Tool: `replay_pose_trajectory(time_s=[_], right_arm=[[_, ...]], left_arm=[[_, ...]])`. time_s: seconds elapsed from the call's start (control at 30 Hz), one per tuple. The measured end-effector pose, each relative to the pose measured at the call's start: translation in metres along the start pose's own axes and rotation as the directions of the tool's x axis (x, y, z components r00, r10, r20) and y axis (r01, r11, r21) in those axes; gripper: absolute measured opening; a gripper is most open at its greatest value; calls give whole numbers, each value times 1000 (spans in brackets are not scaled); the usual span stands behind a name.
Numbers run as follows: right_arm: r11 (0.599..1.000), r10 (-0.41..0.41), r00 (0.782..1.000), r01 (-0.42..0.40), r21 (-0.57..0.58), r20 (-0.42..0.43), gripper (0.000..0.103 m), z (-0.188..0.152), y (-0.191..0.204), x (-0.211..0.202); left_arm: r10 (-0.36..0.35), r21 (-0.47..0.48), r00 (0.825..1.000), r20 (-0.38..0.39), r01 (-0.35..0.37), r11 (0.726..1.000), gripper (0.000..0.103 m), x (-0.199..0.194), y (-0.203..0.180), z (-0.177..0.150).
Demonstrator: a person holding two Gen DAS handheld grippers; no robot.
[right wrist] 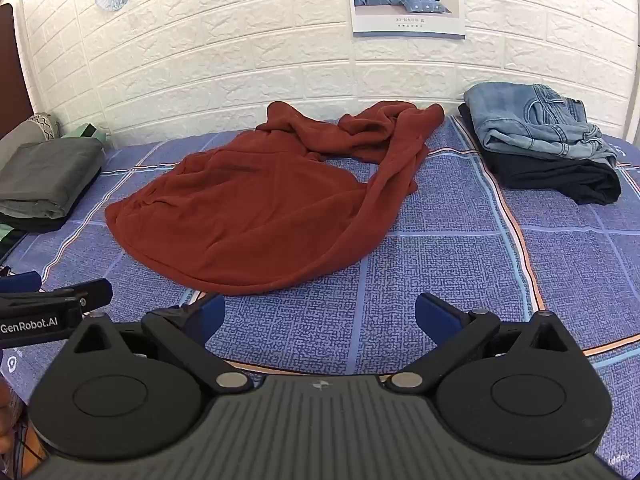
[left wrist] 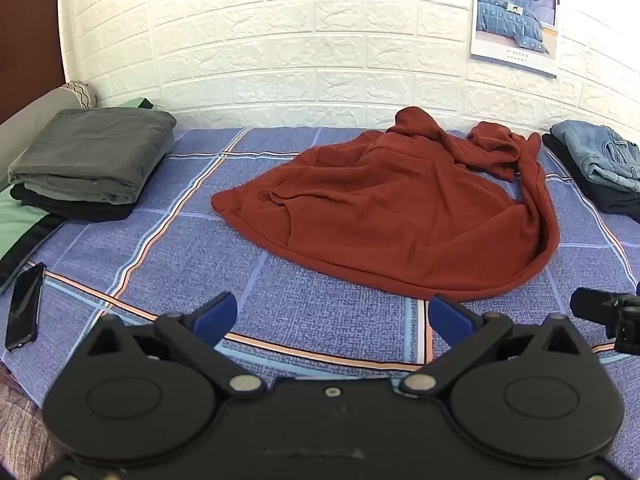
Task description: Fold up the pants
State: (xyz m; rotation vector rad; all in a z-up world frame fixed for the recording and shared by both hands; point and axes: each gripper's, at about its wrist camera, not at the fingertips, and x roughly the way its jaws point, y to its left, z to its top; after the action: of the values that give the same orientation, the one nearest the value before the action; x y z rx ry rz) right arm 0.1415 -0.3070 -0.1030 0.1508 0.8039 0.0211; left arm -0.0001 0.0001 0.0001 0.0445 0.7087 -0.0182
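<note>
**Rust-red pants lay crumpled ahead of two wide-open grippers**

The rust-red knit pants [left wrist: 384, 208] lay in a loose, unfolded heap on the blue checked bedsheet [left wrist: 280, 292], ahead of both sets of fingers and touching neither. Their broad, flat part spread toward the near side, its rounded hem coming close to the fingertips, while a bunched, twisted part lay at the far end near the white brick-pattern wall [left wrist: 280, 40]. One narrow strip of cloth curved along the right edge from the far bunch down to the near hem. The long axis ran roughly from near-left to far-right, though the crumpling hid which end was the waist.

The left gripper [left wrist: 332, 316] hovered above the sheet with its blue-padded fingers spread wide and nothing between them. The right gripper [right wrist: 320, 316] stood the same: fingers wide apart, empty, just short of the near hem.

To the left sat a stack of folded grey and black cloth [left wrist: 88, 160], with a black phone [left wrist: 24, 308] near it. To the right, folded blue jeans [right wrist: 536, 120] rested on a folded black garment [right wrist: 560, 180].
</note>
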Motion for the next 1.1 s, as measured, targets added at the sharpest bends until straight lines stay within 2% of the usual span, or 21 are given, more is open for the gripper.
replay_pose_trajectory(time_s=[1.1], right_arm=[[1000, 5, 1000, -5, 0, -15, 103, 1, 1, 5]], left_arm=[[6, -9, 1000, -31, -7, 1000, 103, 7, -3, 0]])
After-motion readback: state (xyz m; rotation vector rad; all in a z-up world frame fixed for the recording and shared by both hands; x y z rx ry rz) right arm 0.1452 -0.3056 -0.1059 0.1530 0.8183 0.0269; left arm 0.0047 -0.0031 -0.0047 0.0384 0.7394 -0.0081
